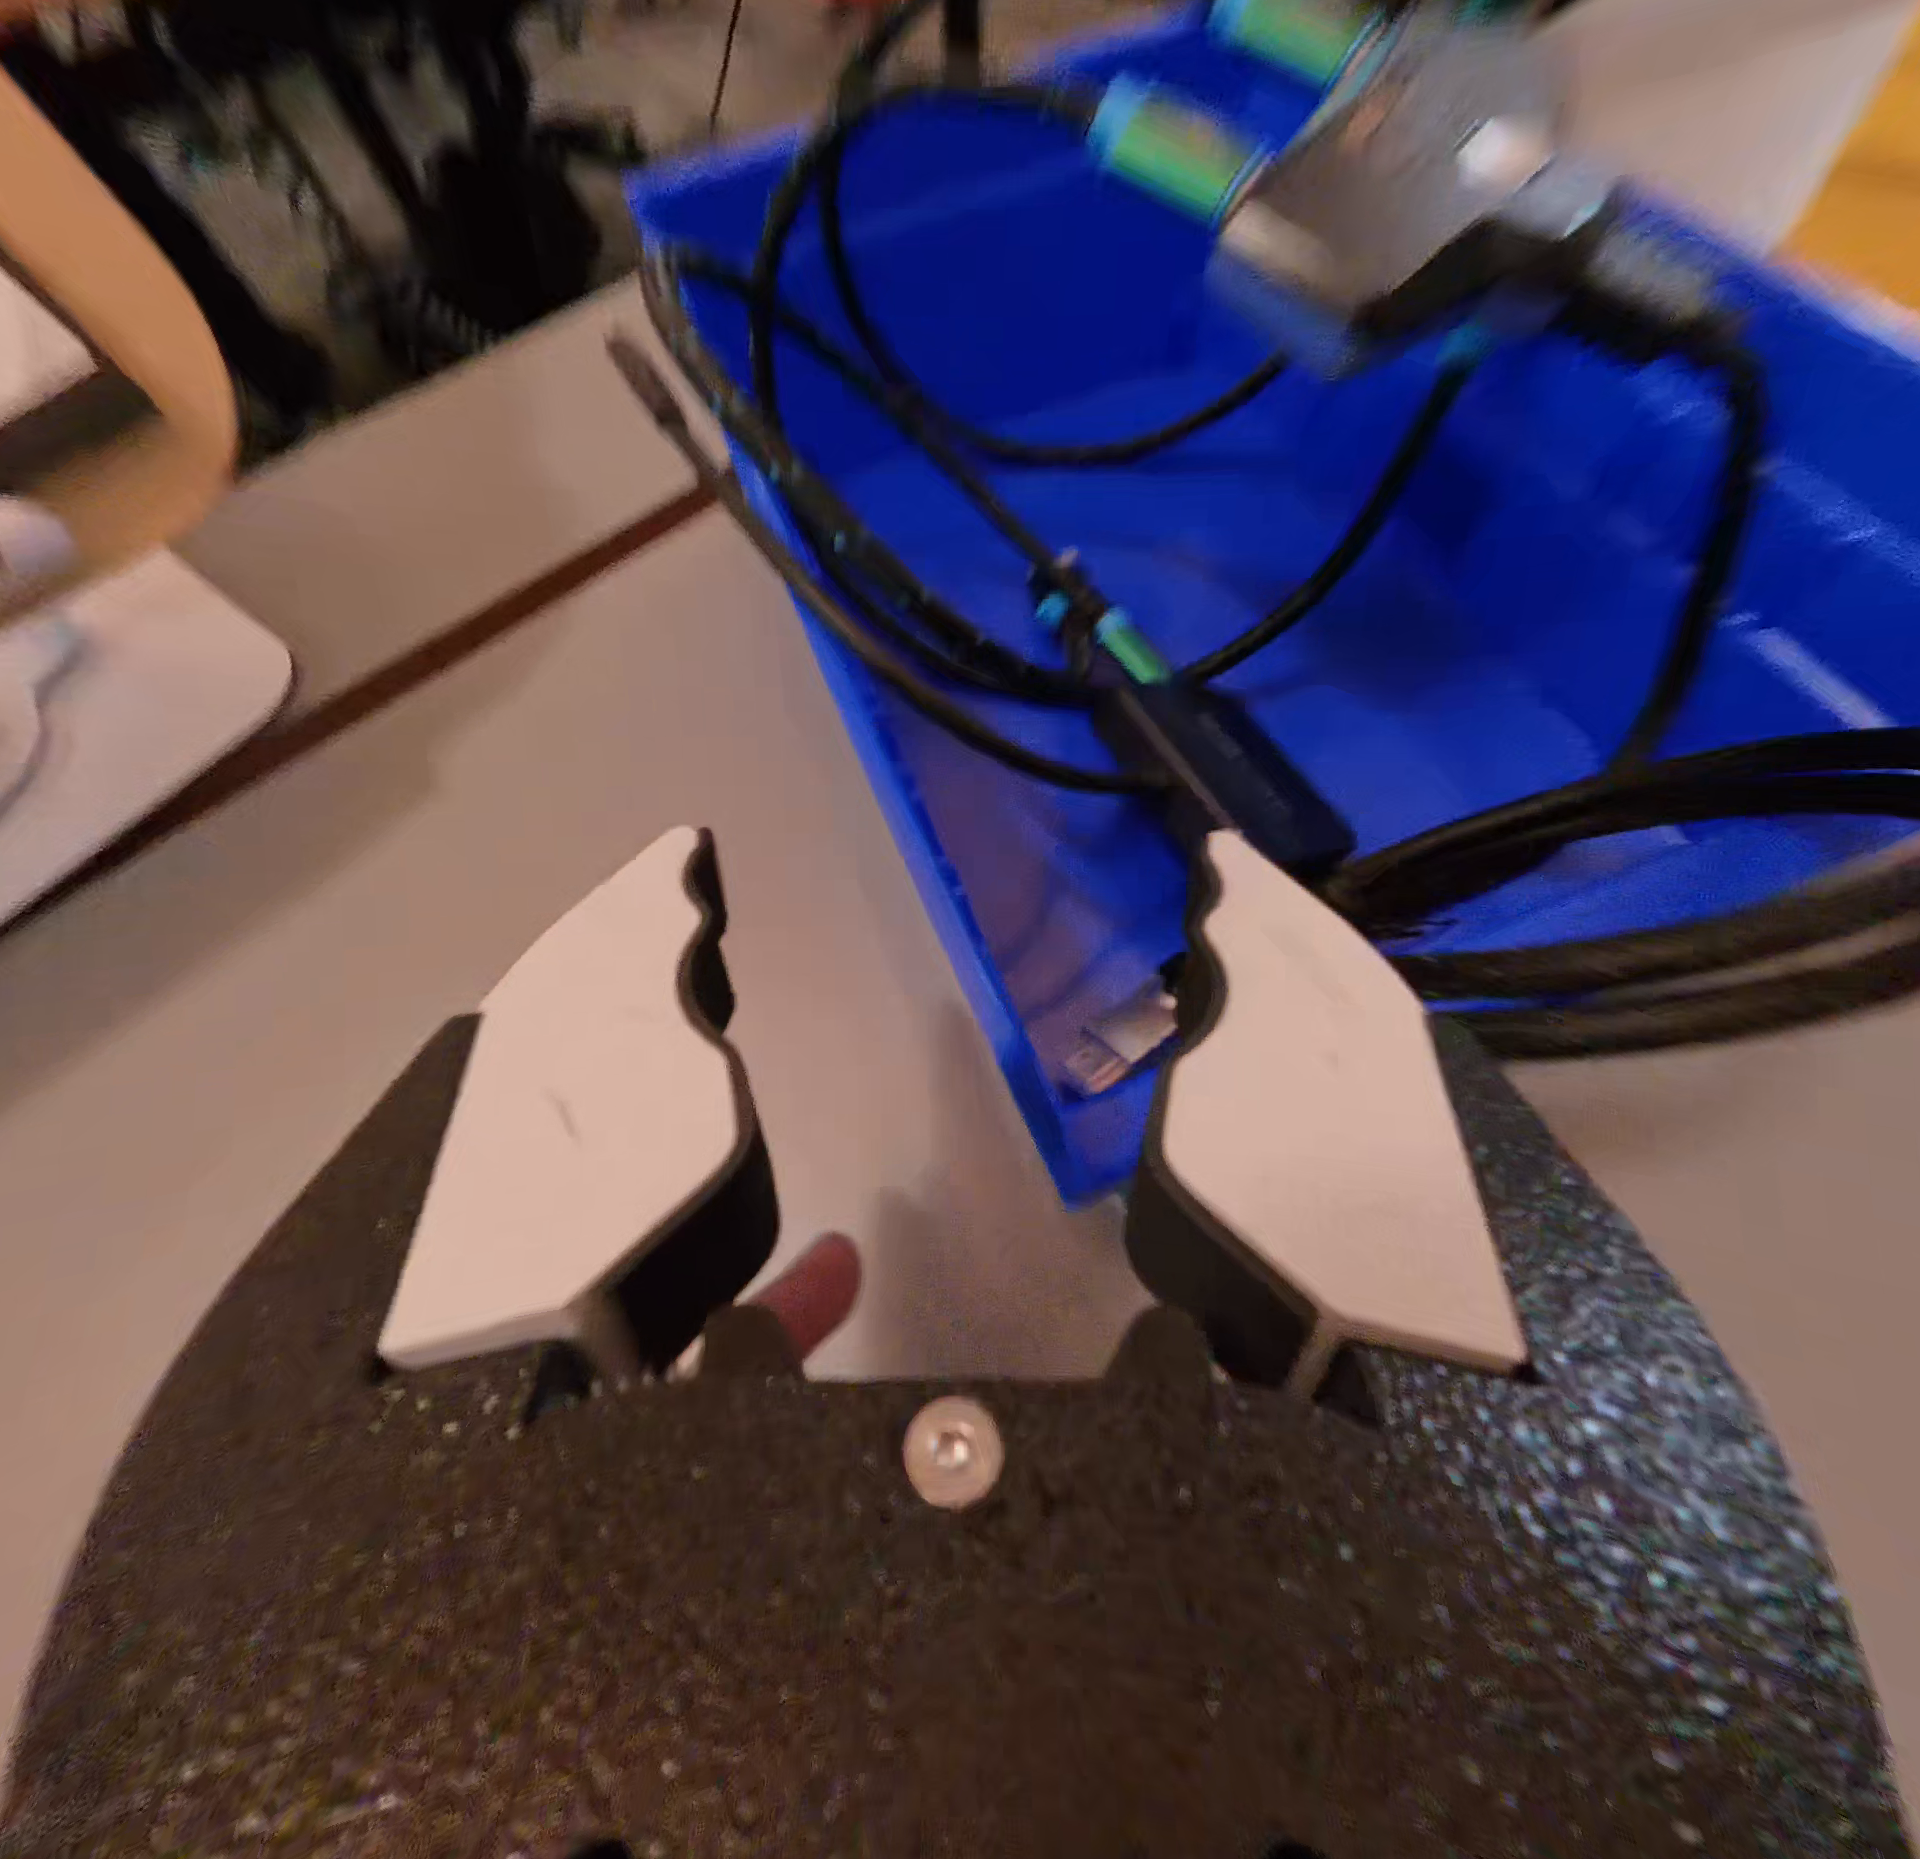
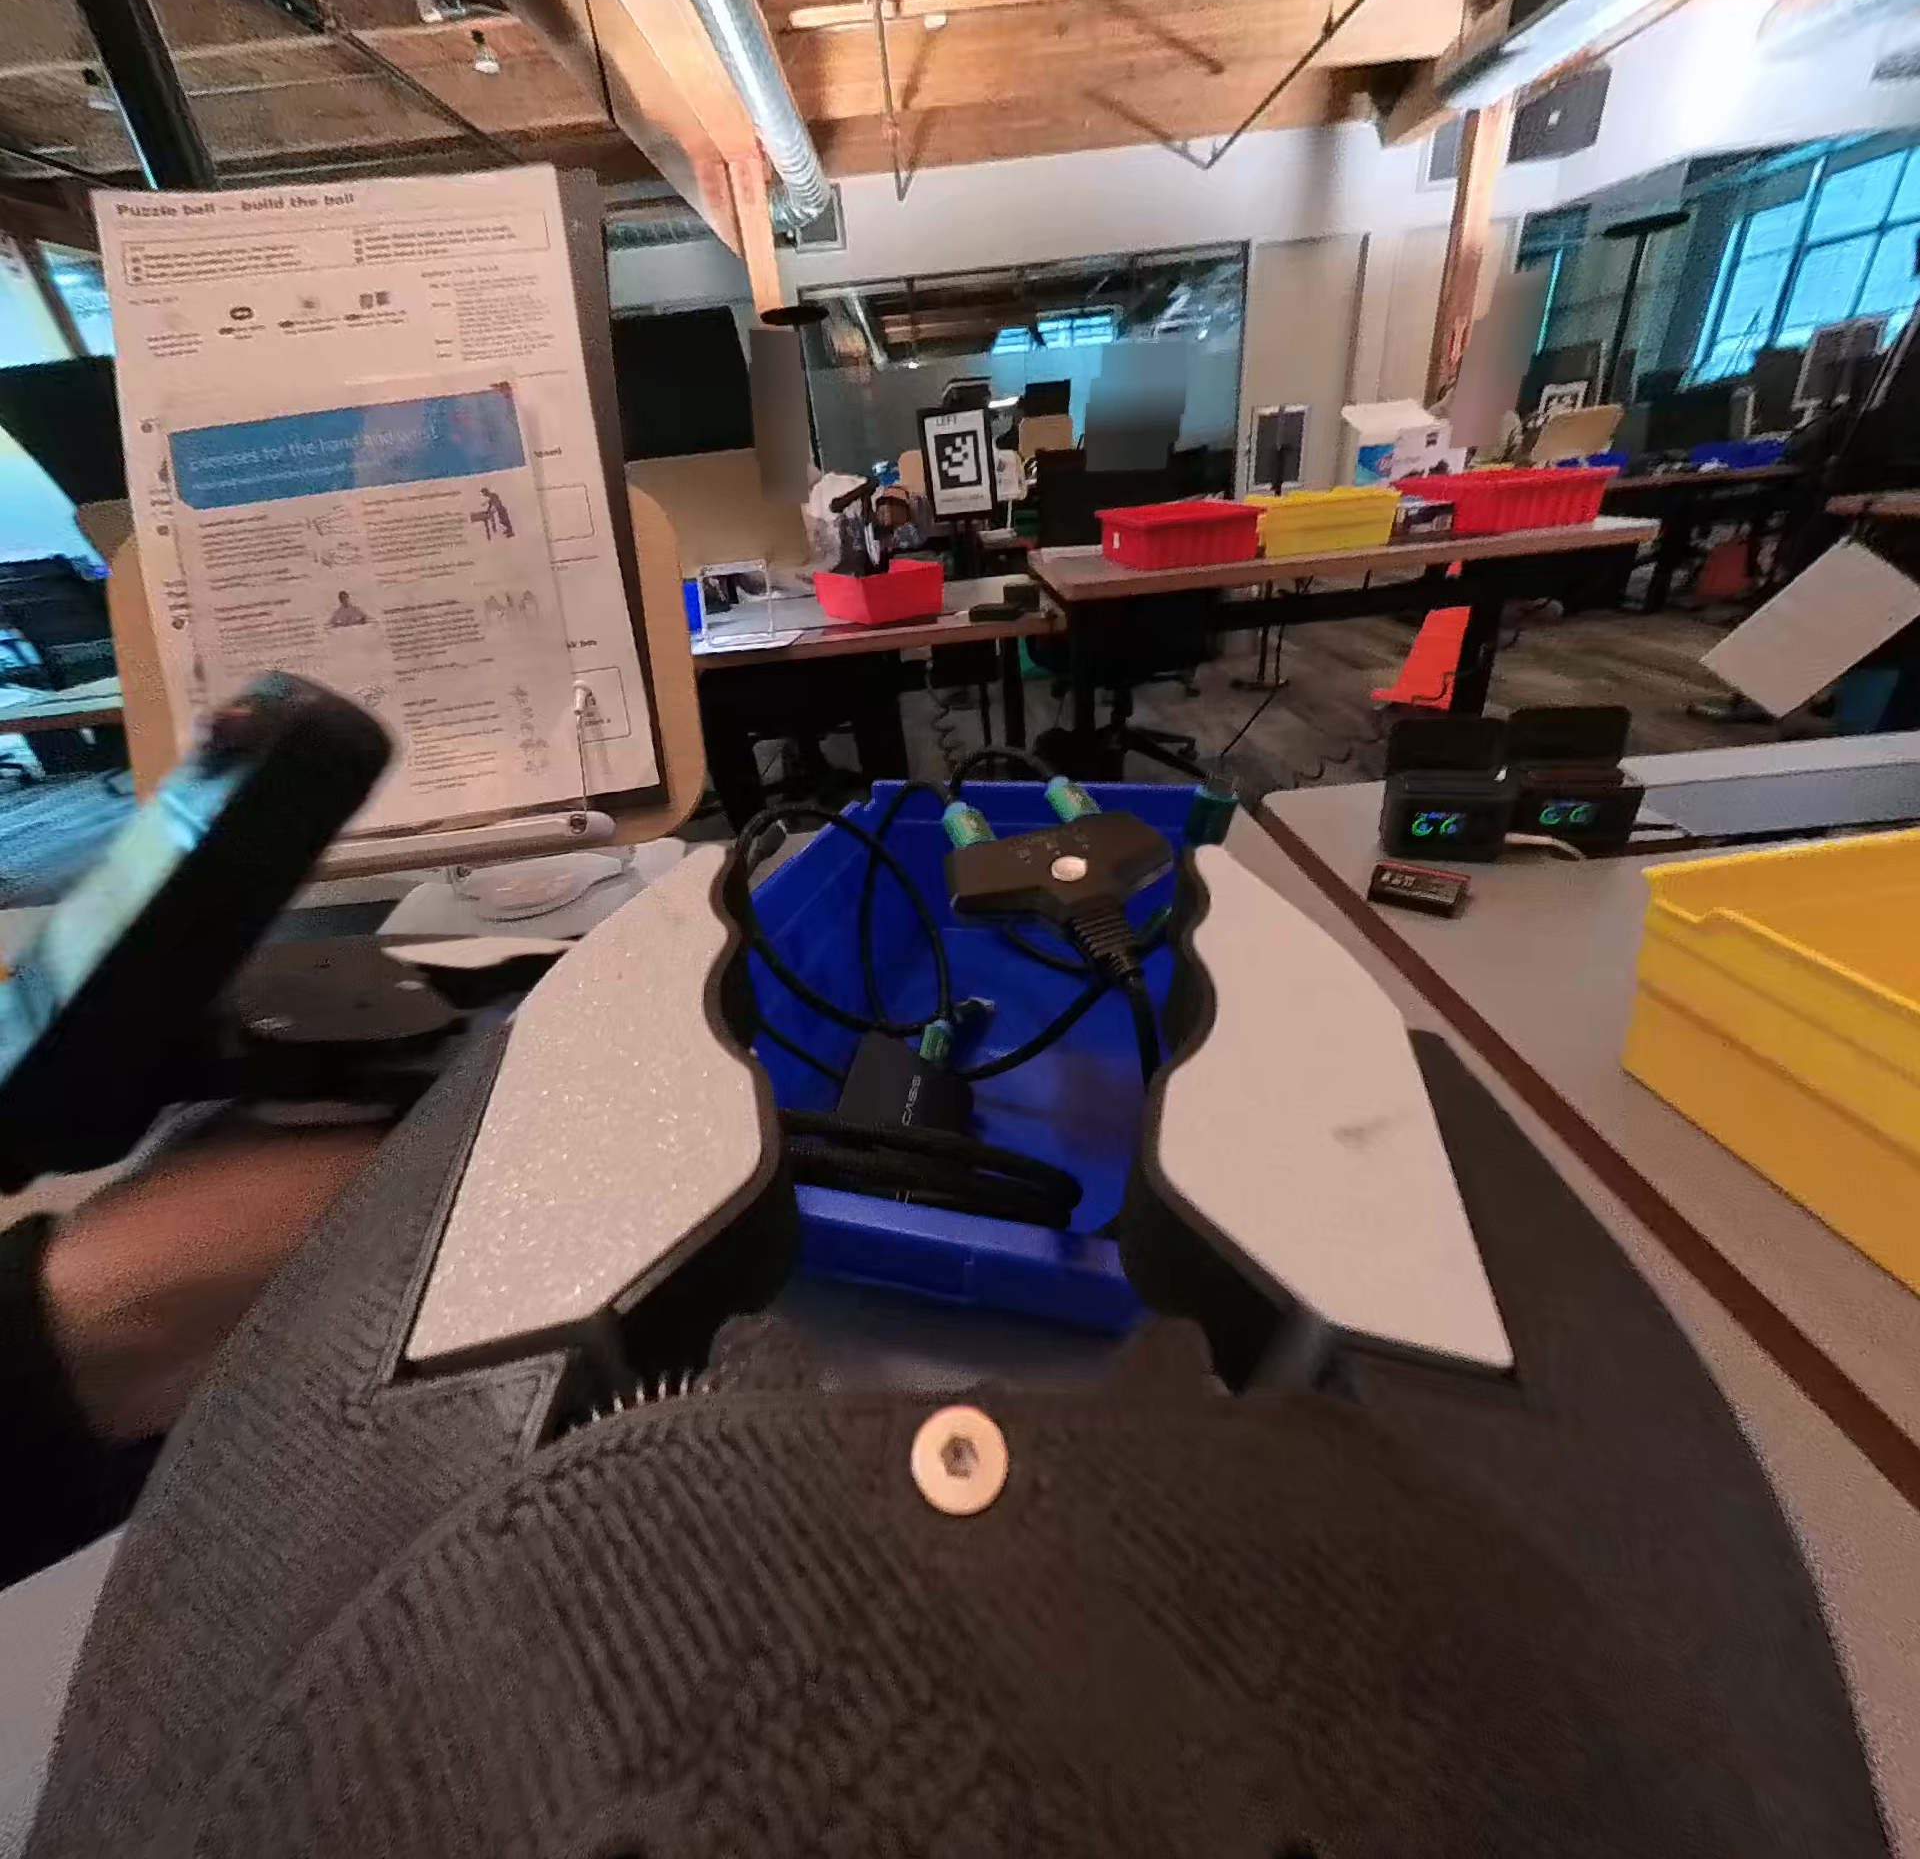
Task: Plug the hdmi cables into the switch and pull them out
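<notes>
1. Switch [image 2: 1060,864], a black T-shaped block, lies in the blue bin [image 2: 997,1279] on the tabletop [image 2: 1538,978] with two green-tipped plugs seated.
2. HDMI cables [image 2: 935,1175]: limp, light, tangle-prone; grip rigid plug shells, not cord.
3. Left gripper [image 1: 956,999] spread, empty.
4. Right gripper [image 2: 966,1020] spread, empty.

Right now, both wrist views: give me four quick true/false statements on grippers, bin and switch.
1. The left gripper is open and holds nothing. True.
2. The switch lies in a yellow bin. False: it is in the blue bin.
3. The right gripper is clamped on a cable. False: it is open and empty.
4. Two green-ended plugs sit at the switch's far edge. True.
</notes>
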A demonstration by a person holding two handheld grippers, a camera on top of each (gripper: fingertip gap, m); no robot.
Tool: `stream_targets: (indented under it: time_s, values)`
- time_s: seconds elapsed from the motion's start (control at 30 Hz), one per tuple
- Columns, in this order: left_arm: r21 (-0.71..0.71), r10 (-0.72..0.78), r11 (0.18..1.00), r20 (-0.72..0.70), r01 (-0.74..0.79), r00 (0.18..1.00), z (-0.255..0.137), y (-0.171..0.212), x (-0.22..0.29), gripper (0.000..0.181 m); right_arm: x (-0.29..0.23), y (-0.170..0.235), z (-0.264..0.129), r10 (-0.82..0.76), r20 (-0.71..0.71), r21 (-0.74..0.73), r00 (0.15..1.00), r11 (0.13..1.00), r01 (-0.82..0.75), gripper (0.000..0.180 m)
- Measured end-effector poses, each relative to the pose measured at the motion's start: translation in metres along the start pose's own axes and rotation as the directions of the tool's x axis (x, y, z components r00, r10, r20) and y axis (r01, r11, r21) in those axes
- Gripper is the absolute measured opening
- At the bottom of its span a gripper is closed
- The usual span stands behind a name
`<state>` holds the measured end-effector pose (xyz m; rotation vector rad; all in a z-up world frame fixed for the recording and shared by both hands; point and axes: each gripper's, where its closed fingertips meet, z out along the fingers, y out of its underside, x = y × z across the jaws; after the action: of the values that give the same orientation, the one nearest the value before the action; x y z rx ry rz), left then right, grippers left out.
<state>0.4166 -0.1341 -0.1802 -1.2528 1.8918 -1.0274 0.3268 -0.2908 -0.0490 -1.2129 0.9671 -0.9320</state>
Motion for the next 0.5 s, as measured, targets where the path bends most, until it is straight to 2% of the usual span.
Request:
stream_targets:
  time_s: [0.07, 0.1, 0.13, 0.17, 0.2, 0.33, 0.5]
  values:
    - [-0.087, -0.025, 0.996, 0.031, 0.027, 0.999, 0.016, 0.016, -0.003, 0.065, 0.000, 0.009, 0.003, 0.038, 0.029, -0.029, 0.999, 0.999, -0.037, 0.078]
    - [-0.092, -0.045, 0.995, 0.000, 0.045, 0.999, 0.020, 0.019, -0.001, 0.063, -0.001, 0.011, 0.005, 0.053, 0.043, -0.037, 0.998, 0.998, -0.052, 0.078]
    - [-0.081, -0.095, 0.992, -0.025, 0.093, 0.995, 0.022, 0.019, 0.001, 0.051, -0.001, 0.013, 0.006, 0.064, 0.053, -0.037, 0.997, 0.997, -0.062, 0.077]
    - [-0.069, -0.142, 0.988, -0.049, 0.139, 0.989, 0.021, 0.018, 0.002, 0.019, -0.001, 0.014, 0.007, 0.072, 0.059, -0.033, 0.996, 0.997, -0.070, 0.076]
    - [-0.064, -0.155, 0.986, -0.059, 0.151, 0.986, 0.019, 0.018, 0.000, 0.014, -0.001, 0.014, 0.008, 0.081, 0.064, -0.030, 0.995, 0.996, -0.079, 0.074]
    - [-0.070, -0.067, 0.995, -0.022, 0.065, 0.998, -0.004, 0.031, -0.020, 0.007, -0.010, 0.011, 0.006, 0.090, 0.107, -0.040, 0.990, 0.996, -0.086, 0.073]
    - [-0.058, -0.115, 0.992, -0.048, 0.112, 0.992, -0.066, 0.070, -0.057, 0.005, -0.038, -0.005, -0.002, 0.003, 0.144, 0.010, 0.990, 1.000, -0.004, 0.062]
